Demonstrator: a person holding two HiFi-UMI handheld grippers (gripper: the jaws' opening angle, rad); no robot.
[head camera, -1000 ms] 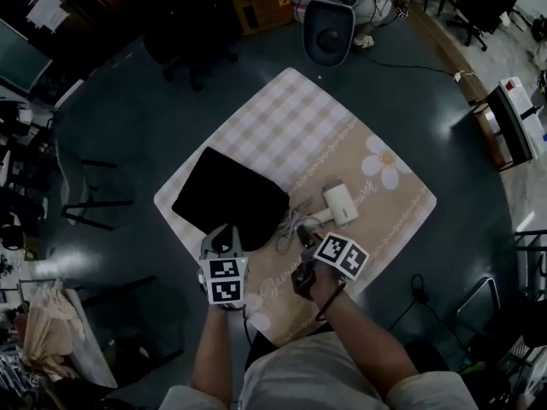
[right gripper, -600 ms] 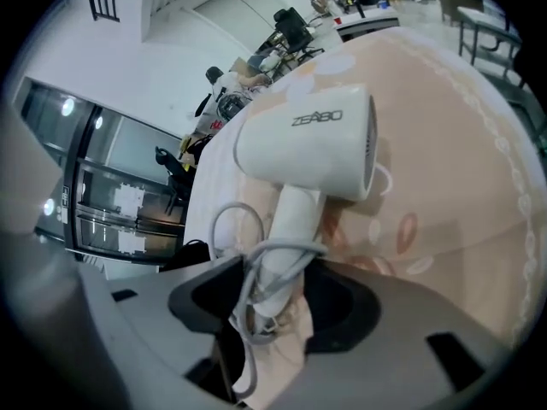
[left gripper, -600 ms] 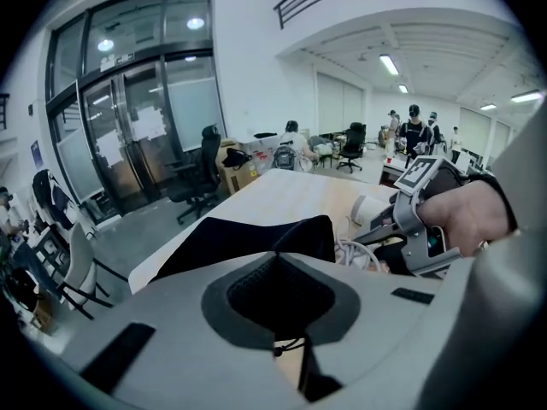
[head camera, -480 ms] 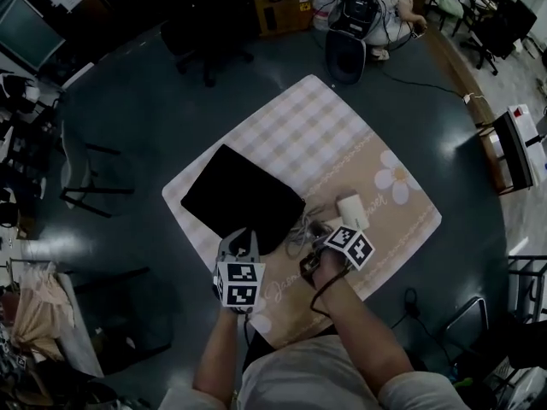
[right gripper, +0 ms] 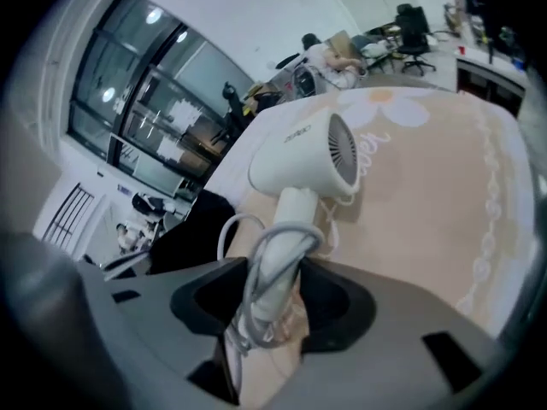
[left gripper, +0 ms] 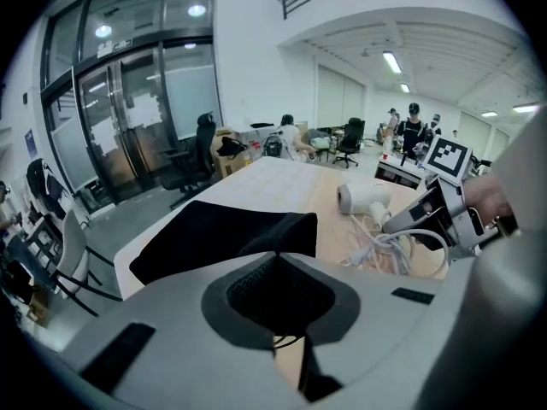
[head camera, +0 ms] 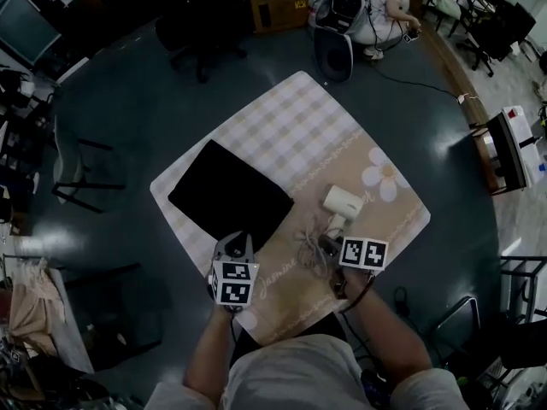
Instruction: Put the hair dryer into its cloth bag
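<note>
A black cloth bag [head camera: 229, 196] lies flat on the left half of the checked tablecloth [head camera: 295, 118]. Its near edge is pinched in my left gripper [head camera: 235, 244], and in the left gripper view the gripper [left gripper: 275, 259] is shut on that black fabric [left gripper: 214, 233]. To the right lies the white hair dryer [head camera: 342, 202], handle toward me, with its loose cord [head camera: 309, 248] bunched beside it. My right gripper [head camera: 331, 248] is at the handle. In the right gripper view its jaws [right gripper: 273, 306] are closing on the dryer [right gripper: 308, 156] handle and a loop of cord [right gripper: 256, 272], pads touching both.
The tablecloth covers a dark round table [head camera: 137, 118]. A white machine [head camera: 335, 45] and a dark office chair [head camera: 184, 37] stand beyond the far side. Metal chairs [head camera: 81, 169] stand at the left, a white box [head camera: 511, 139] at the right, and cables on the floor.
My right gripper has rolled and slid right along the near side to the dryer's handle, taking it and the cord between its jaws. The left gripper keeps its pinch on the bag edge.
</note>
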